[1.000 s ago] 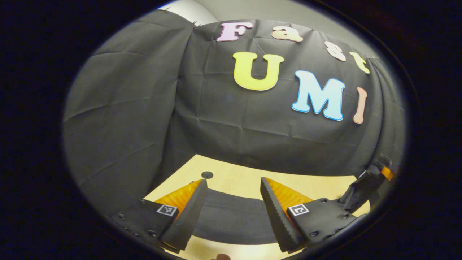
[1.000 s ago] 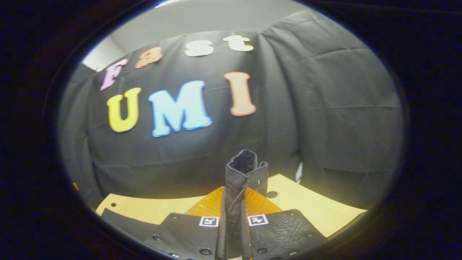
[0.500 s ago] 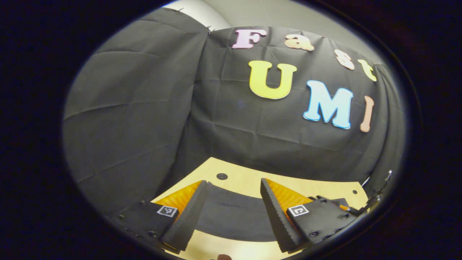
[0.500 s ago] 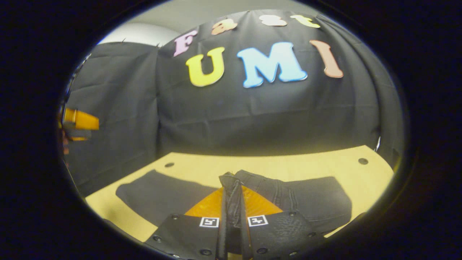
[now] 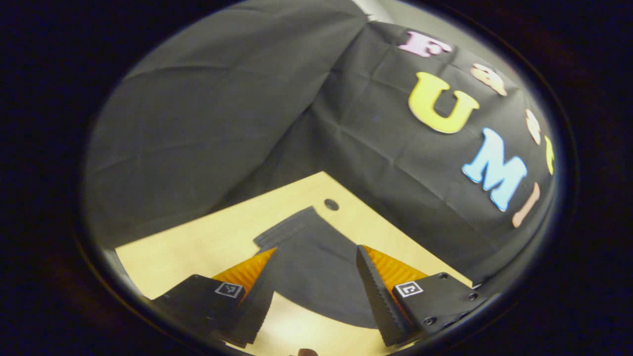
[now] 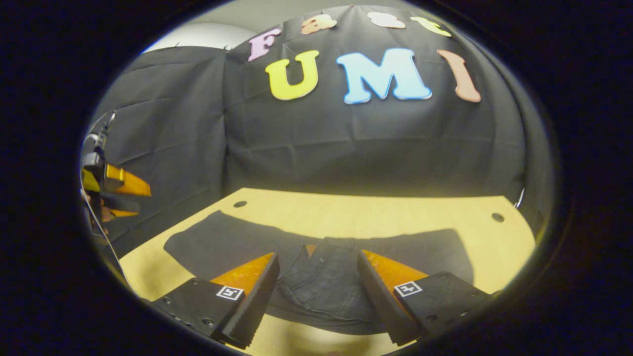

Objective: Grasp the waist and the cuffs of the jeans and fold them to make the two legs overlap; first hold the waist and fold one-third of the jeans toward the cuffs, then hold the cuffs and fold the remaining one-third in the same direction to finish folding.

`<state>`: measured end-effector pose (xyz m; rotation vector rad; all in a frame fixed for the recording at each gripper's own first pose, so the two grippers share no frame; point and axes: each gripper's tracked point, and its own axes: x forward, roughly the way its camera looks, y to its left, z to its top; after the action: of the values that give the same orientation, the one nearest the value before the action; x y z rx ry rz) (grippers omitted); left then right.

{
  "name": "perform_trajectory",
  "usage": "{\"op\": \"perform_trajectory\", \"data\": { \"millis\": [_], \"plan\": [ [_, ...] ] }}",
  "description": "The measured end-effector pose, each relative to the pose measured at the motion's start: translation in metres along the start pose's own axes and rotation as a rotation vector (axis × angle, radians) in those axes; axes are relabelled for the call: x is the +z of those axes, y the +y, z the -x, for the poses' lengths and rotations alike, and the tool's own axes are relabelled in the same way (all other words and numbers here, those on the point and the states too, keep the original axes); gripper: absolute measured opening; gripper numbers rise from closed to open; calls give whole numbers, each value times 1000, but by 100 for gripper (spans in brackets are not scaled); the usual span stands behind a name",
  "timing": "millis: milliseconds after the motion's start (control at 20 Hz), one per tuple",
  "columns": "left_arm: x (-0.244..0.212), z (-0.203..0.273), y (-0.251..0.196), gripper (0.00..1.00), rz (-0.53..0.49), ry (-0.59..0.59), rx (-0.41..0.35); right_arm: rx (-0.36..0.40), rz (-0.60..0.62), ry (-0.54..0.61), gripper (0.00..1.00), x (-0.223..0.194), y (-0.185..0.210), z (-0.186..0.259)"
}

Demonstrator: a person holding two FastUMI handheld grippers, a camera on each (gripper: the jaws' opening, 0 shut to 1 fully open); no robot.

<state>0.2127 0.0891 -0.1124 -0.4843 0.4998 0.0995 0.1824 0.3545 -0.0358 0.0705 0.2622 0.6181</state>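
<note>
Dark jeans (image 6: pixel 222 244) lie flat across the pale wooden table (image 6: pixel 376 217). Their waist part (image 6: pixel 324 282), with seams and a pocket showing, is folded over onto the legs. My right gripper (image 6: pixel 316 296) hovers open just above that folded waist, with nothing between its fingers. In the left gripper view the cuff end of the jeans (image 5: pixel 292 227) lies ahead on the table (image 5: pixel 198 242). My left gripper (image 5: pixel 314 291) stands open above the leg cloth and touches nothing. In the right gripper view, the left gripper (image 6: pixel 116 193) hangs above the table's left end.
The table has small round holes (image 6: pixel 240 203) near its far corners, one (image 5: pixel 331 204) just beyond the cuffs. Black cloth walls close in behind and at both sides. Bare tabletop lies left of the cuffs (image 5: pixel 163 252) and behind the jeans.
My right gripper has opened and let go of the waist, which now rests on the legs. The left gripper has turned, bringing the cuffs into its view.
</note>
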Motion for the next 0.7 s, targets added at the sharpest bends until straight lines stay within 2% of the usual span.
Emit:
{"op": "perform_trajectory", "data": {
  "millis": [100, 250, 450, 700],
  "plan": [
    [-10, -14, 32, 98, 86, 32, 48, -30, 4, -45, 94, 27, -12, 17],
    [-26, -34, 55, 99, 134, 61, 103, -73, -6, -82, 94, 54, -28, 38],
    [-54, -66, 65, 100, 155, 89, 155, -109, -20, -69, 94, 62, -38, 56],
    [-64, -102, 85, 99, 199, 87, 215, -127, -29, -65, 94, 66, -40, 69]
  ]
}}
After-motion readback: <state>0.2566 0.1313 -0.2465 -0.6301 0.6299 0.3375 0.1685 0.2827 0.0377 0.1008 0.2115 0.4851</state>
